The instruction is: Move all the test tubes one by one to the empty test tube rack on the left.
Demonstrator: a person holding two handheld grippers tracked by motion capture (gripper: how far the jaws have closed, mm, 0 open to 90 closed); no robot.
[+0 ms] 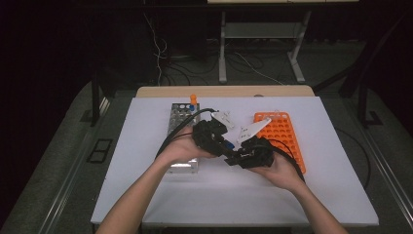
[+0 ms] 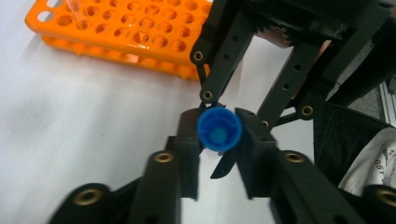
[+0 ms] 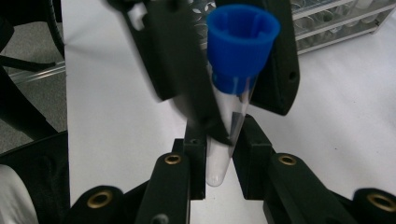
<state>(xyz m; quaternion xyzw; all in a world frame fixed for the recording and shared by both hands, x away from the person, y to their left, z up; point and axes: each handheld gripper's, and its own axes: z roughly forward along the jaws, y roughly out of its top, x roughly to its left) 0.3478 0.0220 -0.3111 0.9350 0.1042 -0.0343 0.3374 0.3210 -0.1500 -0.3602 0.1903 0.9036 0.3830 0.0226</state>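
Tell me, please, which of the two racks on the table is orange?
The orange rack at the right tool's side; the metal rack by the left tool is silver-grey.

Clear conical tube [image 3: 223,140], blue screw cap [image 2: 218,129] on; held above white table.

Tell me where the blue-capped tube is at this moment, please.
The blue-capped tube is held between both grippers above the white table, between the metal rack and the orange rack.
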